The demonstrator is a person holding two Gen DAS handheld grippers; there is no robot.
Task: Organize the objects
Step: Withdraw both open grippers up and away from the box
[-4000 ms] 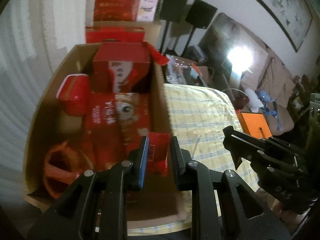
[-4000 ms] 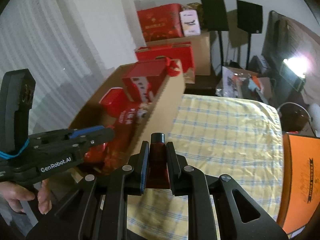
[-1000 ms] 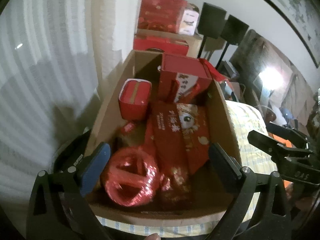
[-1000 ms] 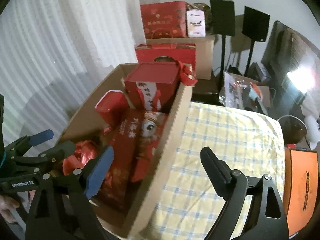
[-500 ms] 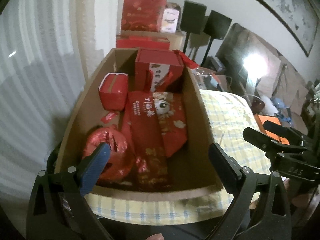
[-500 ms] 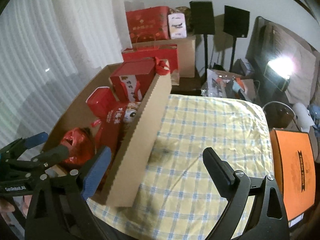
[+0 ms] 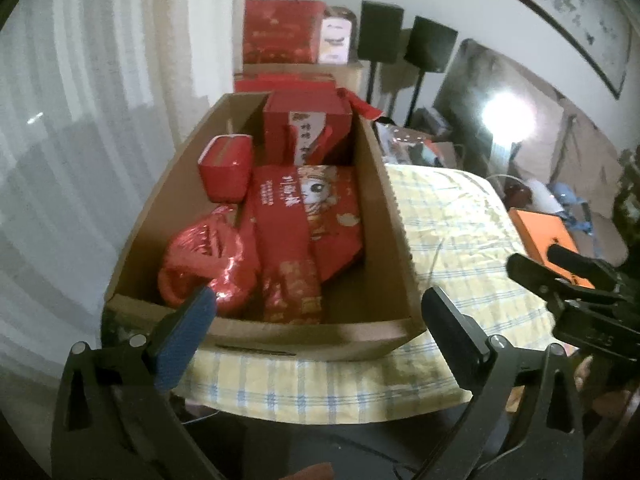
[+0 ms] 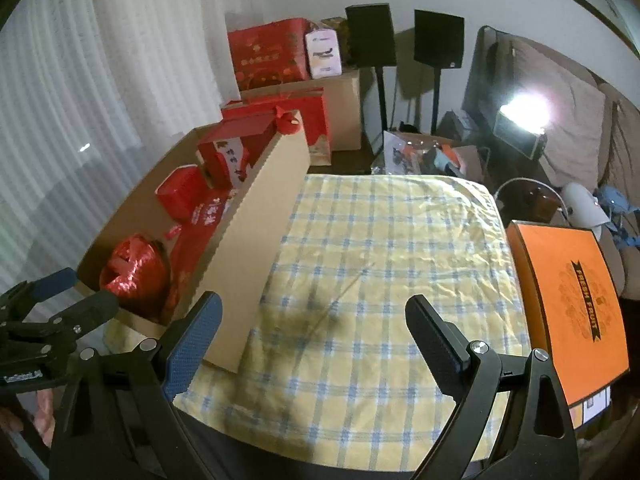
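While the left gripper (image 7: 318, 310) and the right gripper (image 8: 314, 318) both hung spread wide with nothing between their fingers, the cardboard box (image 7: 394, 216) sat on the left part of the checked tablecloth (image 8: 384, 240), already holding the red packets (image 7: 308, 224). Its long axis ran away from the grippers toward the far wall. With no loose items visible on the cloth, the sorting looked close to finished.

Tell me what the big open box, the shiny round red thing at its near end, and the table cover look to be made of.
The box: plain brown corrugated cardboard, matte, with a zigzag cut top edge. The round red thing: probably metallic foil or glossy plastic film, given its crinkles and bright glints. The table cover: woven cloth, yellow with blue checks, softly wrinkled.
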